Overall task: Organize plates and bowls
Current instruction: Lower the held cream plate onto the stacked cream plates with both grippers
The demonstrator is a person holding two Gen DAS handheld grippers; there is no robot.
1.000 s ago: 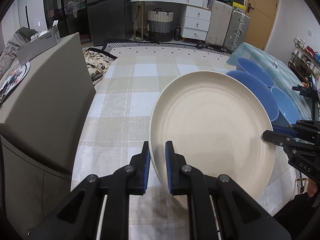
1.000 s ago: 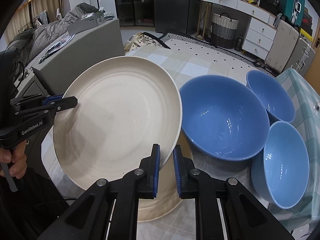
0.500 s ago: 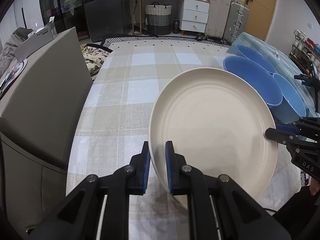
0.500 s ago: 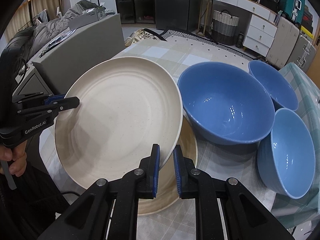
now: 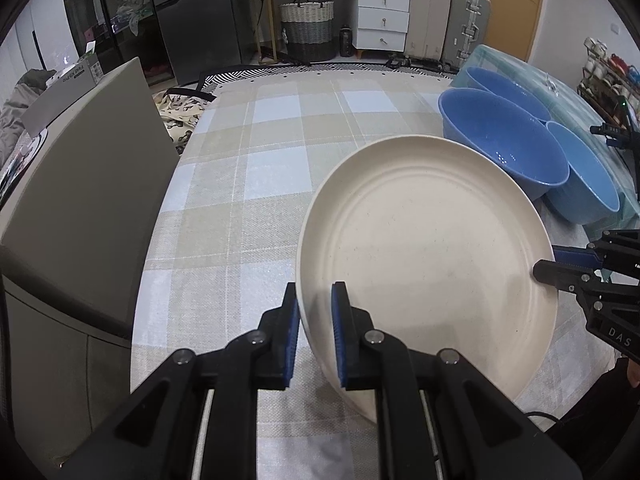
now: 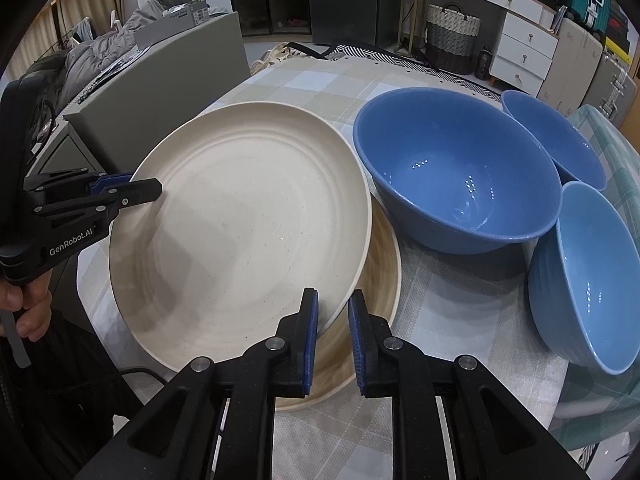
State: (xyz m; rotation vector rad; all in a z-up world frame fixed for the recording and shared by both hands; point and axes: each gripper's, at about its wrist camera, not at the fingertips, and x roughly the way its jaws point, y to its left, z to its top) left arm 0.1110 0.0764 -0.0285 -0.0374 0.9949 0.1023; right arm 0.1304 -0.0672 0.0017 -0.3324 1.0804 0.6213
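A cream plate (image 5: 432,256) (image 6: 240,236) hangs between both grippers, just above a second cream plate (image 6: 380,280) on the checked tablecloth. My left gripper (image 5: 314,312) is shut on its near rim; it shows at left in the right wrist view (image 6: 154,188). My right gripper (image 6: 333,320) is shut on the opposite rim; it shows at right in the left wrist view (image 5: 544,266). A large blue bowl (image 6: 456,168) (image 5: 504,148) and two smaller blue bowls (image 6: 584,276) (image 6: 556,136) stand to the right.
A grey chair back (image 5: 80,192) stands left of the table (image 5: 256,184). A glass table with a teal cloth (image 5: 568,96) adjoins at right. Drawers, a basket and suitcases stand across the room.
Both grippers have lowered the cream plate toward the plate on the table; it now sits lower and flatter beside the bowls.
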